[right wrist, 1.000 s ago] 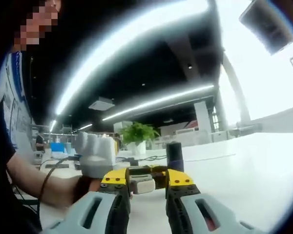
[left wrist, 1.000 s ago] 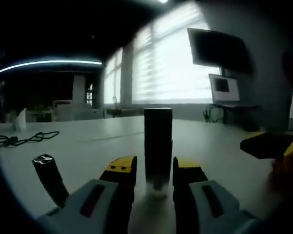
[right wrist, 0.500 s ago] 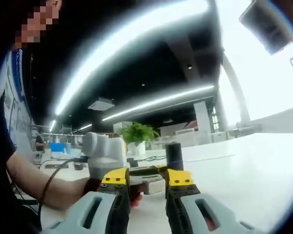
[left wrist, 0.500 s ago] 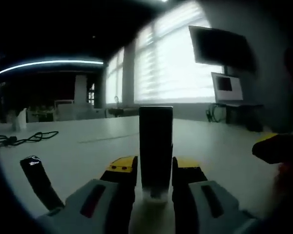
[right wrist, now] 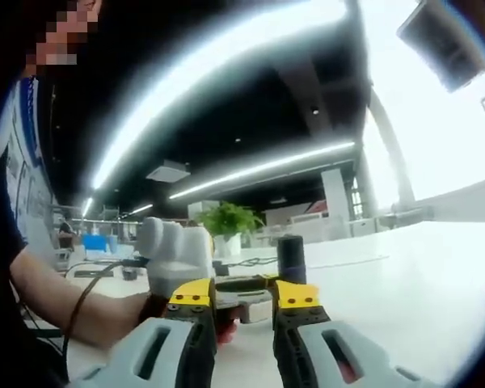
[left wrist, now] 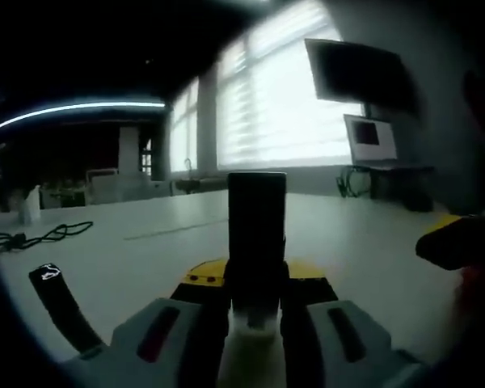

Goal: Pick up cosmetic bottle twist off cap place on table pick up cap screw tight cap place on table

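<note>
Left gripper view: the left gripper (left wrist: 256, 284) has its yellow-tipped jaws pressed against both sides of the cosmetic bottle (left wrist: 257, 234), a dark, square-shouldered bottle standing upright between them above the white table (left wrist: 145, 250). A black pen-like object (left wrist: 61, 305) leans at lower left, and a black cable (left wrist: 36, 238) lies farther back on the table. At the right edge a yellow-and-black part of the right gripper (left wrist: 457, 242) enters the view.

Right gripper view: the right gripper (right wrist: 244, 295) shows its jaws parted, with nothing pinched between them. Beyond its tips stands the cosmetic bottle (right wrist: 290, 259) — upright, dark — with the left gripper (right wrist: 238, 288) closed around its lower part and a person's forearm (right wrist: 73, 311) behind. A potted plant (right wrist: 229, 222) stands further back.
</note>
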A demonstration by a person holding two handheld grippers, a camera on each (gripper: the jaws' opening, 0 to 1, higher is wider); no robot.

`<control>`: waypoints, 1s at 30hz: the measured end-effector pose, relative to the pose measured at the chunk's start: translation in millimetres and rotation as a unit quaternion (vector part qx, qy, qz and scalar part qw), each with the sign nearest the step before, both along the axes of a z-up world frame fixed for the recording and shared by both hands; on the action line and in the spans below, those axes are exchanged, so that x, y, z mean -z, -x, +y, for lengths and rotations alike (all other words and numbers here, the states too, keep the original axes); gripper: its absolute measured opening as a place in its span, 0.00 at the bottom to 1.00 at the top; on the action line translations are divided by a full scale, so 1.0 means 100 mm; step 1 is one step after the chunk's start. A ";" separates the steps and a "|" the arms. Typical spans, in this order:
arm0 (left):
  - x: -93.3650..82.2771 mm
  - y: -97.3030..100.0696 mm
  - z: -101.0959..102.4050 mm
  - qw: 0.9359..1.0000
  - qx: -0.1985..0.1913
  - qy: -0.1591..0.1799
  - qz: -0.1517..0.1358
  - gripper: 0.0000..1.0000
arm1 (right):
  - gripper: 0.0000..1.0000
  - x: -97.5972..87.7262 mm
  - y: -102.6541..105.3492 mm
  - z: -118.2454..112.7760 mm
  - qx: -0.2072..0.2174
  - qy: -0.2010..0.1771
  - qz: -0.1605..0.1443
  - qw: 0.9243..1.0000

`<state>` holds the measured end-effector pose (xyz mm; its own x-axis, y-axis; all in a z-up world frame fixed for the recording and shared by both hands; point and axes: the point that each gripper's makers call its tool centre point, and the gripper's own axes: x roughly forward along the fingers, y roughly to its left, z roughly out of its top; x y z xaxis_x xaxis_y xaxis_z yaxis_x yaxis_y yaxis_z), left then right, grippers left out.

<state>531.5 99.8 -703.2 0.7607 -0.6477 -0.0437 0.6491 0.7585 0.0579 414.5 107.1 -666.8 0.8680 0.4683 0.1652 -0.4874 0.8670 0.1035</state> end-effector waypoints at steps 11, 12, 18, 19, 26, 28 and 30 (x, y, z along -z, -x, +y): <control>0.01 0.09 0.03 0.999 0.014 0.016 0.026 0.13 | 0.21 -0.02 0.00 -0.03 0.002 -0.010 -0.003 1.000; 0.01 0.12 0.05 0.999 0.016 0.015 0.025 0.13 | 0.21 -0.02 0.00 -0.03 0.002 -0.010 -0.003 1.000; 0.02 0.28 0.19 0.999 0.035 0.016 0.022 0.13 | 0.21 -0.02 0.01 -0.02 0.001 -0.009 -0.003 1.000; 0.02 0.30 0.21 0.999 0.035 0.017 0.023 0.13 | 0.21 -0.03 0.01 -0.02 0.001 -0.009 -0.004 1.000; 0.01 0.37 0.35 0.999 0.036 0.019 0.023 0.13 | 0.21 -0.03 0.02 -0.01 0.002 -0.007 -0.004 1.000; 0.01 0.40 0.36 0.999 0.042 0.021 0.025 0.13 | 0.21 -0.03 0.02 -0.01 0.003 -0.007 -0.004 1.000; 0.00 0.44 0.37 0.998 0.047 0.020 0.025 0.13 | 0.21 -0.03 0.02 -0.01 0.003 -0.007 -0.004 1.000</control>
